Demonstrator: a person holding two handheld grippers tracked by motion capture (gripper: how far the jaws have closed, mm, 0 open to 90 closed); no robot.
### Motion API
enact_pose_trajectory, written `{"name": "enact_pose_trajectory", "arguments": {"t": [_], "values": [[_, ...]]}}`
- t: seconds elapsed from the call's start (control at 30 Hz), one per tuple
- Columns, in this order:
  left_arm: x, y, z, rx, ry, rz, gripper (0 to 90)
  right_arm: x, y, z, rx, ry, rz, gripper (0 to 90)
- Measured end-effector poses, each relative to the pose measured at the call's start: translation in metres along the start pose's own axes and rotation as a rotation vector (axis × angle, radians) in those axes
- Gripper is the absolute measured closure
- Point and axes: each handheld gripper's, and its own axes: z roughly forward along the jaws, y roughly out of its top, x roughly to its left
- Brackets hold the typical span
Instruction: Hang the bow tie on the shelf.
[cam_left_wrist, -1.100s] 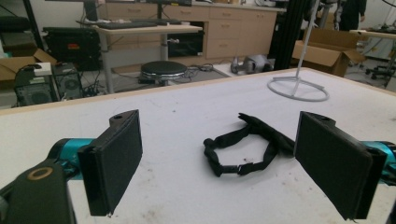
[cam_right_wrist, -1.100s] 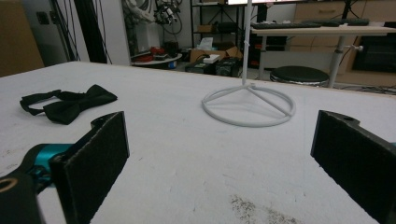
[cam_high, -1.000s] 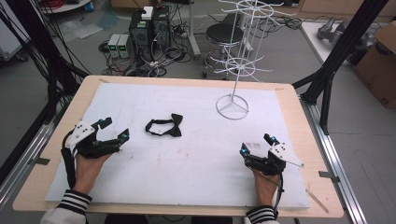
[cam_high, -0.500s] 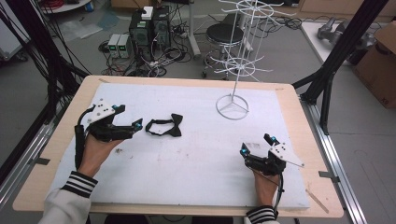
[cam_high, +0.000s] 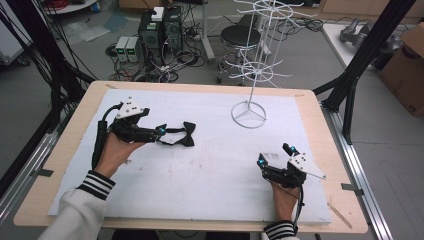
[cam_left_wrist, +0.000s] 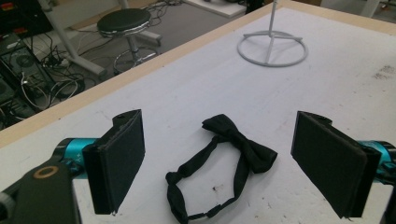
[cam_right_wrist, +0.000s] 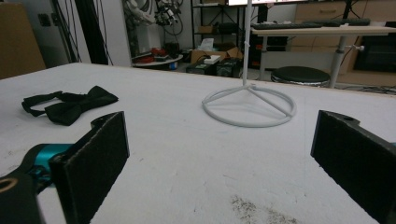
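Left gripper (cam_left_wrist: 219, 163), jaws apart astride the bow tie (cam_left_wrist: 233, 144) near the tabletop's left edge: close on knot (not strap).

A black bow tie (cam_high: 179, 136) is lying flat on the white surface (cam_high: 210, 175), its thin strap looping out beside the knot, well to the left of the wire stand (cam_high: 249, 114).

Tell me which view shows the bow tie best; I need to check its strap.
The left gripper view: the bow tie lies close, knot and looped strap clear. The high view shows it small beside the left hand-held gripper; the right gripper view shows it far off, low.
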Motion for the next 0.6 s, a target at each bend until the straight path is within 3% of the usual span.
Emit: {"name": "enact_pose_trajectory", "arguments": {"t": [0.4, 0.6], "values": [[-0.011, 0.001, 0.034, 0.134, -0.071, 0.036, 24.1, 0.000, 0.000, 0.000, -0.002, 0.001, 0.000, 3.2], [-0.017, -0.001, 0.048, 0.180, -0.086, 0.052, 24.6, 0.000, 0.000, 0.000, -0.001, 0.001, 0.001, 3.2]]}}
